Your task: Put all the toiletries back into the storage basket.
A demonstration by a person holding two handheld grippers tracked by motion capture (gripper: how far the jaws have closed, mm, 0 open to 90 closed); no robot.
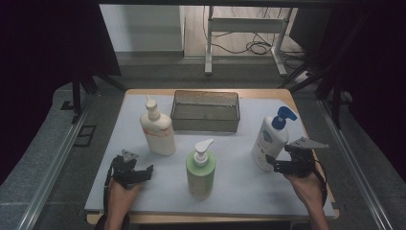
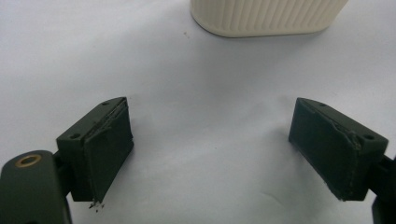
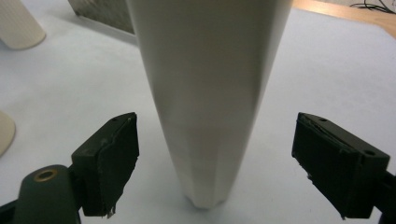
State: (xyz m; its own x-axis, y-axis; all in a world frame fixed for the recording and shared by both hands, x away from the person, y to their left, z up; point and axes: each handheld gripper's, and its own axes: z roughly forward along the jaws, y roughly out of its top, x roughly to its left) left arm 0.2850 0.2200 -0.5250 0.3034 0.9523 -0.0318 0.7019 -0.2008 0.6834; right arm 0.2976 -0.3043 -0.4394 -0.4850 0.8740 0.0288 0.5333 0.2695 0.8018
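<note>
A: Right, quick one: what's the right gripper [image 1: 274, 162] doing?

B: Jaws wide apart, one on each side of the white pump bottle with the blue pump head [image 1: 269, 142]. In the right gripper view the bottle [image 3: 210, 93] stands between the pads but neither pad touches it, so no grip yet. Bottle sits on the white mat [image 1: 239, 182], right side, near that hand, a bit to the right of the mesh basket [image 1: 206, 111].

A: It looks tilted?

B: Yep, leaning some in the high view; can't tell if the base is flat on the mat. I'd judge that's the risk: a bump from one jaw & it tips.

A: So how to do it well?

B: Centre the body between the pads, keep the gripper level, close slow & even so both pads land together. Grab the wider mid-body, not the narrow foot, which prob. slips.

A: Left gripper [image 1: 139, 173]?

B: Also spread open, nothing in it, low over the mat short of the cream bottle [image 1: 157, 131]. Its own view has that bottle's ribbed base [image 2: 268, 16] ahead, well apart from the jaws. Green pump bottle [image 1: 200, 170] sits in the middle, untouched.
</note>
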